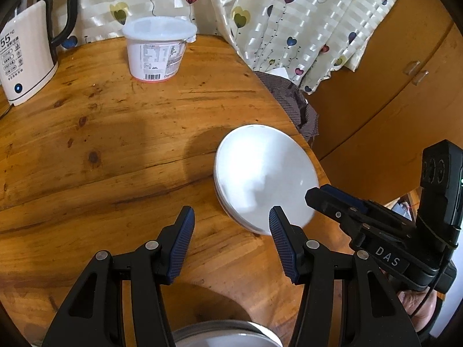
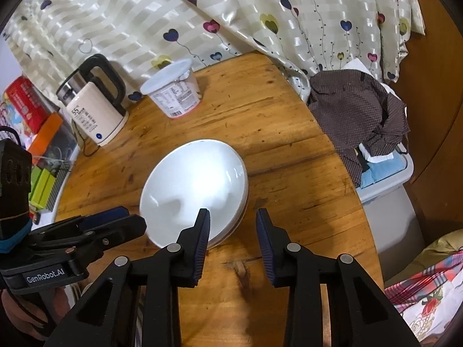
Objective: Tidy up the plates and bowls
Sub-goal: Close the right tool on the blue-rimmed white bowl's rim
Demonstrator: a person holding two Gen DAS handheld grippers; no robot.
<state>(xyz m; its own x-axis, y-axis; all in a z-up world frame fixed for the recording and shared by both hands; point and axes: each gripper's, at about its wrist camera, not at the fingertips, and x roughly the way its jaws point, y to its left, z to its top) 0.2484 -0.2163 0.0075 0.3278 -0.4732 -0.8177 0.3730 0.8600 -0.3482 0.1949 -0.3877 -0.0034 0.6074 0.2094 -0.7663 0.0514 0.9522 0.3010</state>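
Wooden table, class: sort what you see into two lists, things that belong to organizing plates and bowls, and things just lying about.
Belongs to the job: stack of white plates; steel-rimmed dish.

Lying about: electric kettle; lidded white tub; brown dotted cloth.

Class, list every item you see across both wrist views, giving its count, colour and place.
Plates: stack, count unclear, white, mid table.
Tub: one, white, lidded, far side of table.
Kettle: one, cream and black, beside the tub.
Table: one, round, brown wood.
Curtain: cream, heart print, behind table.
Cloth: brown, over a bin beside the table.
Left gripper: black, jaws open, empty.
Right gripper: black, jaws open, empty.
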